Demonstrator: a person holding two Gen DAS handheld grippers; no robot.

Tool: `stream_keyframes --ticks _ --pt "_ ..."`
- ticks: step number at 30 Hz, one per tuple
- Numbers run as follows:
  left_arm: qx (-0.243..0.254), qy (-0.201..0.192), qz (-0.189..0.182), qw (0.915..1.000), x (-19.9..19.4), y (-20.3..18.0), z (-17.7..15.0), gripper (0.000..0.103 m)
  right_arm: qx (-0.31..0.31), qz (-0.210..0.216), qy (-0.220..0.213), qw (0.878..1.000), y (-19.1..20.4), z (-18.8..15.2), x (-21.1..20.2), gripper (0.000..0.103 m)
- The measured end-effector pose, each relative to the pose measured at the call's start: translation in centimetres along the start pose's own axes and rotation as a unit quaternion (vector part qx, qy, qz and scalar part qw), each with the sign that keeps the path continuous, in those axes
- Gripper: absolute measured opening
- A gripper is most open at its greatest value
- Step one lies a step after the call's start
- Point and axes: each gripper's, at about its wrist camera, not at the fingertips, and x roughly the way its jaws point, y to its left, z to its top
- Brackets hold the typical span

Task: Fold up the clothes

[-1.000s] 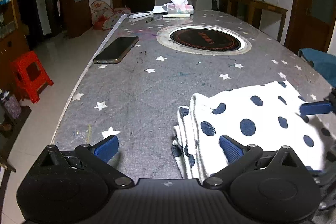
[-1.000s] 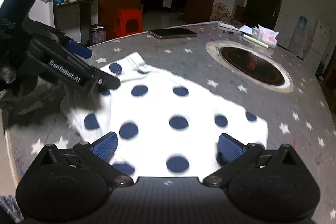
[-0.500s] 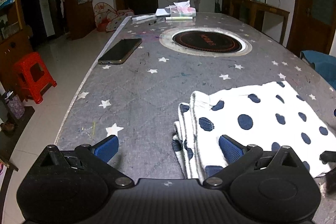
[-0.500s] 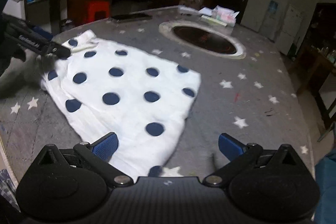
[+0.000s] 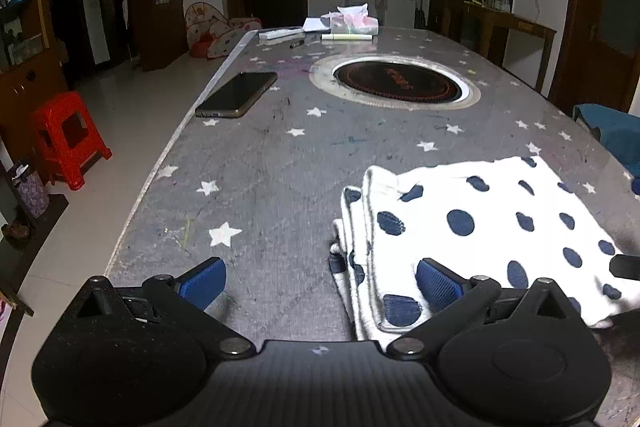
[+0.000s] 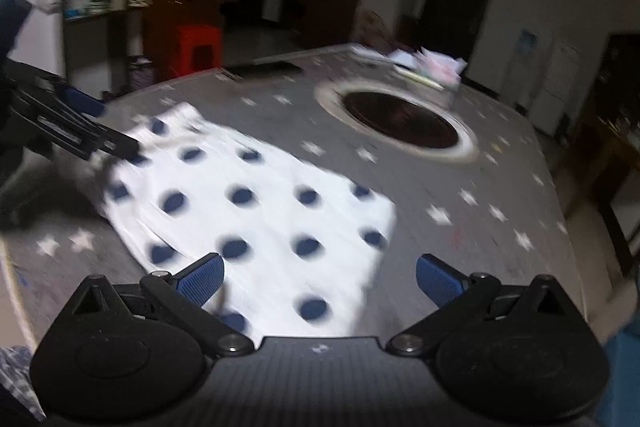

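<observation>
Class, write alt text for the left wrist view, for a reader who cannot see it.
A folded white cloth with dark blue dots lies on a grey star-patterned table, just ahead of the open left gripper, whose right blue finger sits over the cloth's near edge. Farther back are a dark phone and a round black cooktop.

1. My left gripper (image 5: 320, 281) sits low over the table (image 5: 280, 167), its blue pads spread wide with nothing between them.
2. Its right pad (image 5: 436, 281) hangs over the near corner of the spotted cloth (image 5: 480, 219); its left pad (image 5: 202, 281) is over bare table.
3. My right gripper (image 6: 318, 281) is also spread wide and empty, over the near edge of the same cloth.
4. The right view is blurred.
</observation>
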Motion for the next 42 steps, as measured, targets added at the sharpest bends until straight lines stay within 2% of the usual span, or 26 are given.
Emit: stream_keyframes --ticks 6,13,16,23,27,30,35,37,41,42 --pt "-0.001 0.017 0.004 0.9999 0.5 0.2 -0.5 0.103 -0.055 0.067 -0.012 0.996 4.2 2.1 0.9 0.103" --pt "-0.013 0.013 -0.005 0.9998 0.1 0.8 -0.2 0.103 -0.123 0.116 -0.016 0.986 9.0 3.7 2.0 0.103" --pt "-0.024 0.010 -0.011 0.9996 -0.2 1.2 0.0 0.103 -0.143 0.118 -0.011 0.983 10.2 3.7 2.5 0.102" --pt "-0.039 0.003 -0.018 0.9991 -0.6 1.7 0.3 0.103 -0.189 0.122 0.002 0.974 12.9 3.8 3.7 0.088" --pt "-0.046 -0.003 -0.018 0.9988 -1.0 2.1 0.5 0.103 -0.198 0.119 0.006 0.973 13.5 3.7 3.9 0.079" --pt "-0.063 -0.005 -0.019 0.9978 -1.1 2.9 0.7 0.103 -0.212 0.113 0.003 0.971 13.8 3.7 3.9 0.076" --pt "-0.090 -0.001 -0.022 0.9957 -1.1 4.0 0.7 0.103 -0.215 0.116 0.004 0.970 14.0 3.8 4.0 0.064" --pt "-0.098 0.001 -0.024 0.9949 -1.1 4.2 0.7 0.103 -0.222 0.113 0.003 0.968 14.2 3.8 4.1 0.063" --pt "-0.113 0.005 -0.034 0.9930 -1.2 4.4 0.7 0.103 -0.242 0.106 0.001 0.964 14.8 3.6 4.3 0.054" --pt "-0.118 0.006 -0.038 0.9923 -1.3 4.4 0.7 0.103 -0.245 0.106 0.001 0.964 14.9 3.5 4.4 0.050"
